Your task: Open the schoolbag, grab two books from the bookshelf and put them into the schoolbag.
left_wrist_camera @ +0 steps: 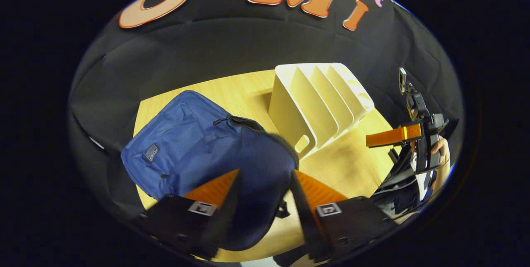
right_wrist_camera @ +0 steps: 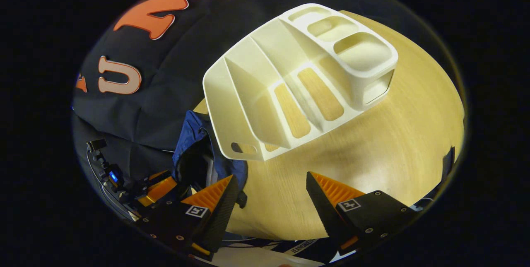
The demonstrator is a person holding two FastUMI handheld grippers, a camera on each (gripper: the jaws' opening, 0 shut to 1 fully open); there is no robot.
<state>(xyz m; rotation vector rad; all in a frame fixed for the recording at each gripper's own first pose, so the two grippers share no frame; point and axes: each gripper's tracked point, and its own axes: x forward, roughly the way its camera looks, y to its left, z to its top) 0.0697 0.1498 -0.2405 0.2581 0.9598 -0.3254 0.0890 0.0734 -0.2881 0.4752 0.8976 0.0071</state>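
On the wooden surface [right_wrist_camera: 393, 143]: blue schoolbag [left_wrist_camera: 198, 151] lies left, zipper partly undone; white bookshelf [right_wrist_camera: 298, 80] stands just right of it, slots bare; left gripper [left_wrist_camera: 265, 192] over bag, jaws released; right gripper [right_wrist_camera: 269, 194] near shelf, jaws released.

Table [right_wrist_camera: 393, 143] — light wood-grain top, pale yellow, with a rounded edge; the surface carries a soft sheen under the booth light and a faint shadow near its front. The same top appears in the left gripper view [left_wrist_camera: 343, 163].

Wall [left_wrist_camera: 215, 47] — black cloth, creased in long folds, hanging behind the table and running close along its far edge; seen also in the right gripper view [right_wrist_camera: 165, 80].
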